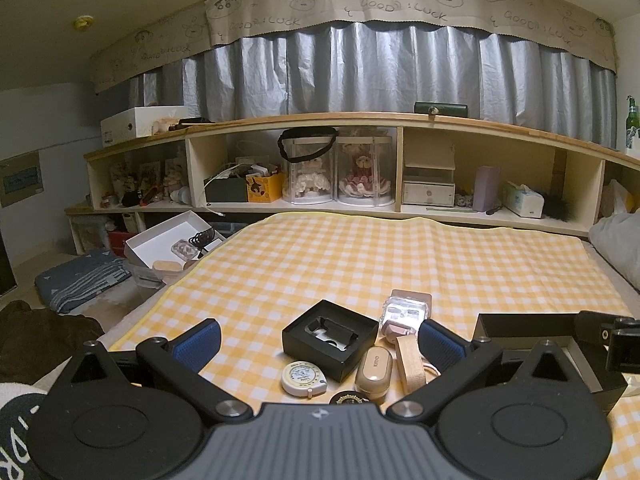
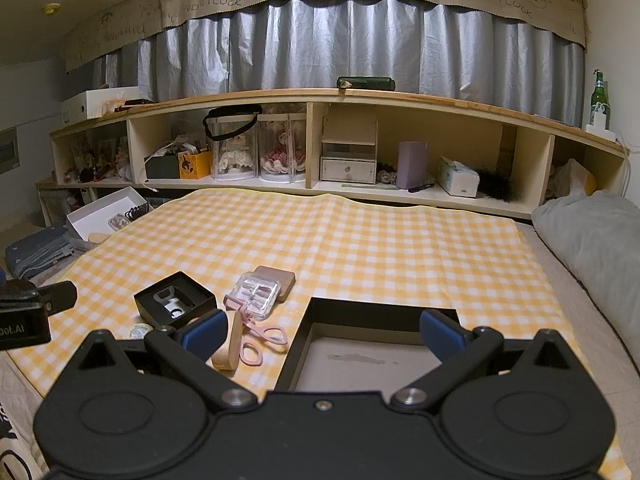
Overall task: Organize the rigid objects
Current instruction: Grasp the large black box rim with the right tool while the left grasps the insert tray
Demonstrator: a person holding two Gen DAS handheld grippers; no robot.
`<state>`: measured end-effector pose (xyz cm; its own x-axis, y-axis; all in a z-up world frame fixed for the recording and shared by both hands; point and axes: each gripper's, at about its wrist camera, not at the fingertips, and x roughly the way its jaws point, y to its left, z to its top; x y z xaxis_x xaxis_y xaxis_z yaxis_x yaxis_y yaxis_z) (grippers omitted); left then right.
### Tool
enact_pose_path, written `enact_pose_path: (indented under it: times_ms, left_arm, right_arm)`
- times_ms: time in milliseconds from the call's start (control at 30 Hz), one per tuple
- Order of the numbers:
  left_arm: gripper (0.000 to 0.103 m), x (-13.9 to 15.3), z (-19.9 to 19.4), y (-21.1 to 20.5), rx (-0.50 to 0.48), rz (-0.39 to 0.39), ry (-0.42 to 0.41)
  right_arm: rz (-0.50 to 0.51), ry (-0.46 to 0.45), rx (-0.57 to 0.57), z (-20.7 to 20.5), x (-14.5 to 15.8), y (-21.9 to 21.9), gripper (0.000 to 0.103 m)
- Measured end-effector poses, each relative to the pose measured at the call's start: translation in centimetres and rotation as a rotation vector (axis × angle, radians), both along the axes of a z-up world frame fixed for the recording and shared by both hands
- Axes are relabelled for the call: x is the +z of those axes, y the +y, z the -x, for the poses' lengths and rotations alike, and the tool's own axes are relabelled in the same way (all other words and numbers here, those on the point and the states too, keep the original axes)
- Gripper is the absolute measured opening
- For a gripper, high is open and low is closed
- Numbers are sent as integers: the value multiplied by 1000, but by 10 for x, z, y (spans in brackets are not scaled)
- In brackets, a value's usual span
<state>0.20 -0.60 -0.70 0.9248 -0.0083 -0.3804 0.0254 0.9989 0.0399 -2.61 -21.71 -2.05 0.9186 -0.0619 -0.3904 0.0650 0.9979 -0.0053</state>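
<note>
On the yellow checked cloth (image 1: 360, 256) lie several small items: a small black box (image 1: 330, 338) with a metal opener inside, a round tape measure (image 1: 303, 378), a beige case (image 1: 374, 368), a wooden ring (image 1: 410, 364), a clear nail box (image 1: 404, 312) and pink scissors (image 2: 260, 338). A large black tray (image 2: 372, 350) with a bare pale floor stands to their right. My left gripper (image 1: 320, 344) is open and empty above the small items. My right gripper (image 2: 322, 334) is open and empty over the tray's near left part.
A long wooden shelf (image 2: 320, 98) with dolls, boxes and tissues runs behind the cloth. A white open box (image 1: 168, 240) with oddments sits off the cloth's left edge. A grey pillow (image 2: 592, 240) lies at the right. Folded blue fabric (image 1: 80, 280) lies on the floor left.
</note>
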Motion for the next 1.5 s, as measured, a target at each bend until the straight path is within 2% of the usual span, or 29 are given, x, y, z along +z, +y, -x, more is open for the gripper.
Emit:
enact_pose_path:
  times_ms: [133,267,467,700,867,933,1000,1100,1200,1400,1500]
  left_arm:
    - [103,-3,-6,-3,-16,10,0]
    - [103,10,-6,0,-51,17,-13]
    - [103,25,-11,-6,-94,-1,-71]
    - [103,48,-35,-9,-144,-55,-135]
    - [103,66,-69,-10,-186,-94,-171]
    - [103,71,-84,-12,-199,-105,-186]
    - [103,73,-102,-15,-220,-114,-183]
    - [103,71,-132,-18,-250,-102,-150]
    - [103,62,-164,-16,-274,-62,-78]
    - [103,26,-215,-8,-391,-31,137]
    - [103,2,-232,0,-456,-47,235]
  right_arm:
    - [-43,-15,-9,-2,2,-5,103]
    - [-99,-17,-51,-7,10,-22,103]
    - [-120,-27,-85,-24,14,-48,103]
    - [-103,42,-183,-57,9,-80,103]
    - [-101,147,-237,-83,-5,-112,103]
    - [-127,195,-270,-91,-15,-130,95]
    - [-140,236,-302,-99,-26,-144,80]
    - [-138,297,-326,-105,-41,-158,71]
    - [-150,345,-316,-109,-52,-165,64]
    - [-165,426,-324,-121,-71,-171,54]
    - [-170,461,-322,-124,-77,-171,47]
